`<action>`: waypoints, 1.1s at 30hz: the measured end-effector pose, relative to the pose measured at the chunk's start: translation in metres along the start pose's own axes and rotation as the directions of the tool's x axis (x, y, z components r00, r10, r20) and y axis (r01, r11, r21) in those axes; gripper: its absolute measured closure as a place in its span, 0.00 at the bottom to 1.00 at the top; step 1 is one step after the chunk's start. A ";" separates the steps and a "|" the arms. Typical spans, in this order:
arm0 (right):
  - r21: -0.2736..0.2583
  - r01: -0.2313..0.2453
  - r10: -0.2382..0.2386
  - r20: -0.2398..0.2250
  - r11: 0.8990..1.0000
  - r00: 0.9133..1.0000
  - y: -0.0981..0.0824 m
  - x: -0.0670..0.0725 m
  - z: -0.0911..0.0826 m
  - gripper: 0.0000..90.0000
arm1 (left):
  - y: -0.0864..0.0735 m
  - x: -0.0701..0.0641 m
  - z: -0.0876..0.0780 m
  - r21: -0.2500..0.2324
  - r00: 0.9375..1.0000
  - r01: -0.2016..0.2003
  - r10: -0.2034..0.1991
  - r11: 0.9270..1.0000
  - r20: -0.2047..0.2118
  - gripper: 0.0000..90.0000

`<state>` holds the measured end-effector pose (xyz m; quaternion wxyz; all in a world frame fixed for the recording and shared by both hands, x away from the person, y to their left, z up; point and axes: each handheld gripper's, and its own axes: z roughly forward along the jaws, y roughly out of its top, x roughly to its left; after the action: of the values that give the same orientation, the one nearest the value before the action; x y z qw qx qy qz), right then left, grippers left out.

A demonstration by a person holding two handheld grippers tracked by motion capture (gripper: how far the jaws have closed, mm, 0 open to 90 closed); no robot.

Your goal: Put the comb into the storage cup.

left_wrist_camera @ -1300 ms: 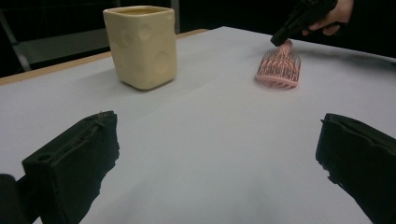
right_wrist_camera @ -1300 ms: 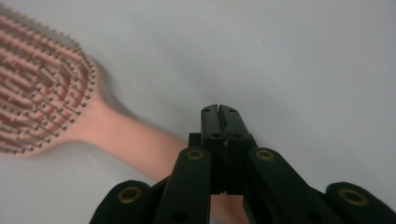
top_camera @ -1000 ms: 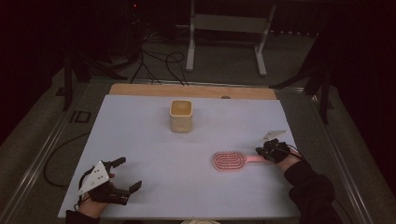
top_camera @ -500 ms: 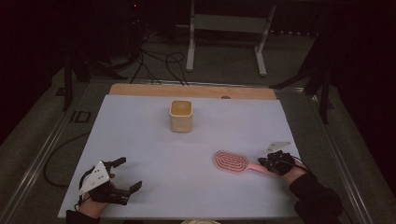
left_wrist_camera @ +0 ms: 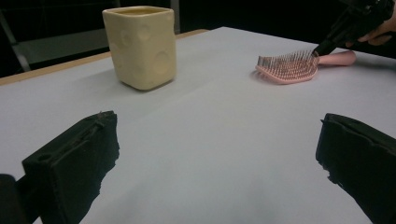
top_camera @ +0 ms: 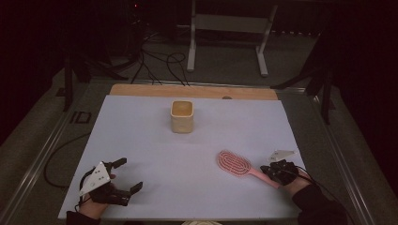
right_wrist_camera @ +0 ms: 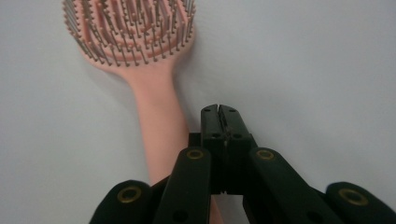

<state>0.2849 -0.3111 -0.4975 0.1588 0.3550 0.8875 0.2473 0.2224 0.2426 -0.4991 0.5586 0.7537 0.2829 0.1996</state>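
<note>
My right gripper (right_wrist_camera: 219, 111) has its 2 jaws pressed flat together with nothing between them. The pink hairbrush (right_wrist_camera: 140, 46) lies on the white table (top_camera: 141, 131), bristles up. Its handle runs just left of my shut tips and on under the linkage, and its head is out ahead of them.

So here's the worry: I'm beside that handle, not around it. If I lift now, I reckon I come up with nothing. If I nudge sideways with the tips shut, the slim rounded handle will probably slide or swing the head round rather than follow me. To take it I'd need to part the jaws and straddle the handle. If I close too near its end, the heavier head could droop or twist out. The table's near edge is also close behind my right hand, so a careless drag backwards could tip the brush off.

My left gripper (top_camera: 129, 174) rests low on the table, jaws spread wide and holding nothing. From its camera, the brush sits far ahead and to the right of the jaws.

The 1 other thing on the table is a pale yellow square cup (top_camera: 182, 117), upright and well ahead of both sets of fingers. It's well apart from the brush, so it isn't in my way. Bare table lies between my 2 grippers. Cables and a stand's legs sit on the floor beyond the far edge.
</note>
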 end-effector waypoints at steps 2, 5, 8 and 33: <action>0.001 -0.003 0.003 0.006 1.000 1.000 -0.001 0.003 -0.001 1.00 | 0.000 0.000 0.000 0.001 1.000 -0.002 0.002 1.000 0.000 0.00; 0.006 -0.007 0.007 0.005 1.000 1.000 0.000 0.007 -0.002 1.00 | 0.000 -0.001 0.000 0.001 1.000 -0.004 0.004 1.000 0.000 0.00; 0.008 0.000 0.000 -0.007 1.000 1.000 0.000 0.011 -0.003 1.00 | 0.000 -0.001 0.000 0.000 1.000 -0.003 0.003 1.000 -0.001 0.00; 0.000 0.010 -0.010 0.002 1.000 1.000 0.007 0.018 -0.006 1.00 | 0.000 -0.001 0.000 0.002 1.000 -0.004 0.004 1.000 0.001 0.00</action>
<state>0.2737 -0.2964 -0.4910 0.1609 0.3505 0.8891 0.2463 0.2218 0.2420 -0.4989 0.5575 0.7551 0.2811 0.2000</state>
